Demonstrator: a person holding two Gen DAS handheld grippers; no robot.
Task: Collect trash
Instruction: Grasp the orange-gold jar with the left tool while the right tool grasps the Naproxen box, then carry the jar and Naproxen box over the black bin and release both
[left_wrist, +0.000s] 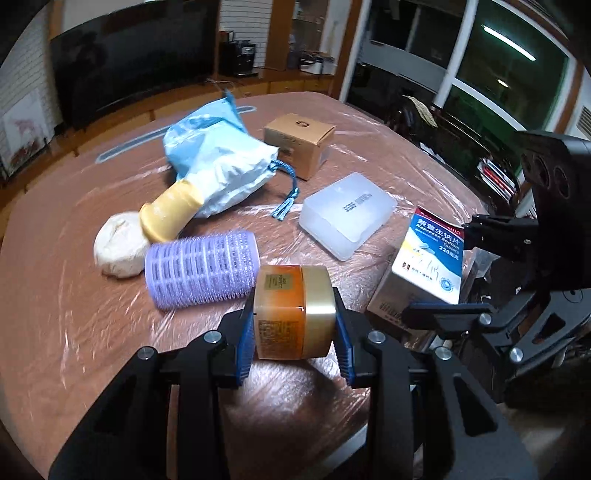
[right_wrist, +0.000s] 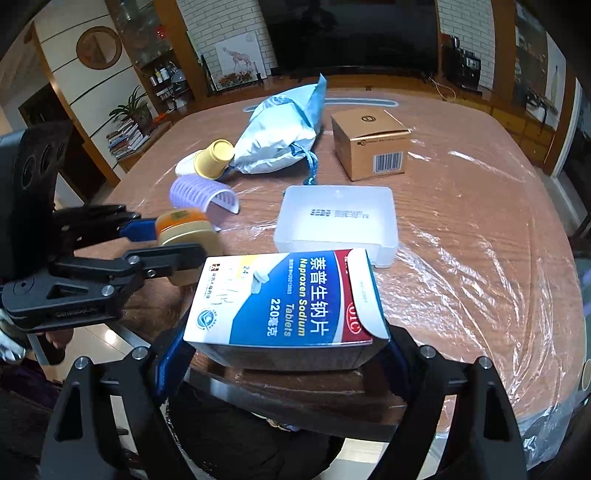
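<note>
My left gripper (left_wrist: 293, 332) is shut on an orange jar with a gold lid (left_wrist: 291, 312), held above the table's near edge; the jar also shows in the right wrist view (right_wrist: 184, 230). My right gripper (right_wrist: 284, 350) is shut on a blue and white tablet box (right_wrist: 284, 299), held above the near edge; the box also shows in the left wrist view (left_wrist: 432, 258). On the table lie a purple hair roller (left_wrist: 201, 267), a yellow paper cup (left_wrist: 170, 212), a crumpled paper ball (left_wrist: 118, 245) and a light blue drawstring bag (left_wrist: 218, 162).
A translucent plastic box (left_wrist: 347, 214) and a brown cardboard box (left_wrist: 299, 144) sit on the table (left_wrist: 74, 314), which is covered in clear plastic film. A TV and shelves stand behind it. A dark bin-like opening (right_wrist: 258, 435) lies below the near edge.
</note>
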